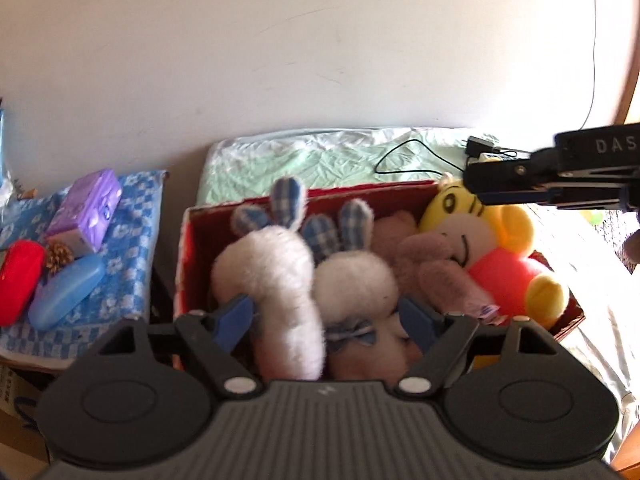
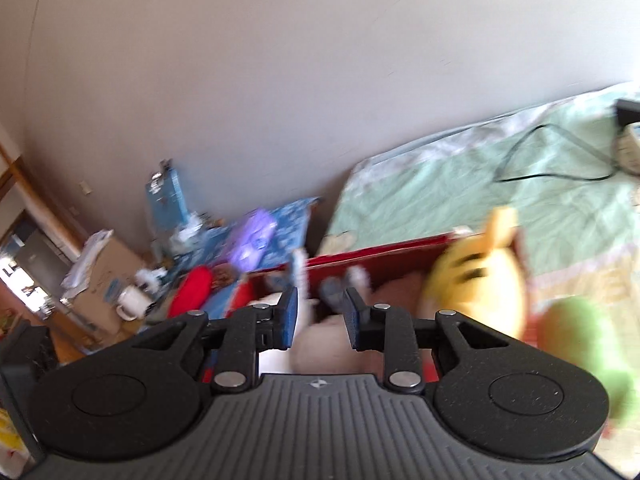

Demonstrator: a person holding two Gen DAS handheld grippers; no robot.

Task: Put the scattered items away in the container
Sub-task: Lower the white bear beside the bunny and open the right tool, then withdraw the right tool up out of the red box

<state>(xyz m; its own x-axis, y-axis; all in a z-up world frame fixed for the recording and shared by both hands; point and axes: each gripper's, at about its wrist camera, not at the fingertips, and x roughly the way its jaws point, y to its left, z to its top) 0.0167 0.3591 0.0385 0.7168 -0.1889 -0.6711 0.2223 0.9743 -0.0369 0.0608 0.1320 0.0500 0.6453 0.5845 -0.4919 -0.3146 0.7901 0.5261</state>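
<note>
Two white plush rabbits (image 1: pixel 280 276), a pink-brown plush (image 1: pixel 428 260) and a yellow plush doll (image 1: pixel 480 240) lie in the red box (image 1: pixel 188 252) on the bed (image 1: pixel 340 156). Left hand-held gripper (image 1: pixel 324 316): fingers spread wide around the rabbits, gripping nothing. Right hand-held gripper (image 2: pixel 320 316): fingers narrowly parted, empty, above the box. A green plush (image 2: pixel 580 344) lies beside the box.

Right-side glare, blurred right-wrist view

White letters "DAS" on the right gripper (image 1: pixel 516 184) body
</note>
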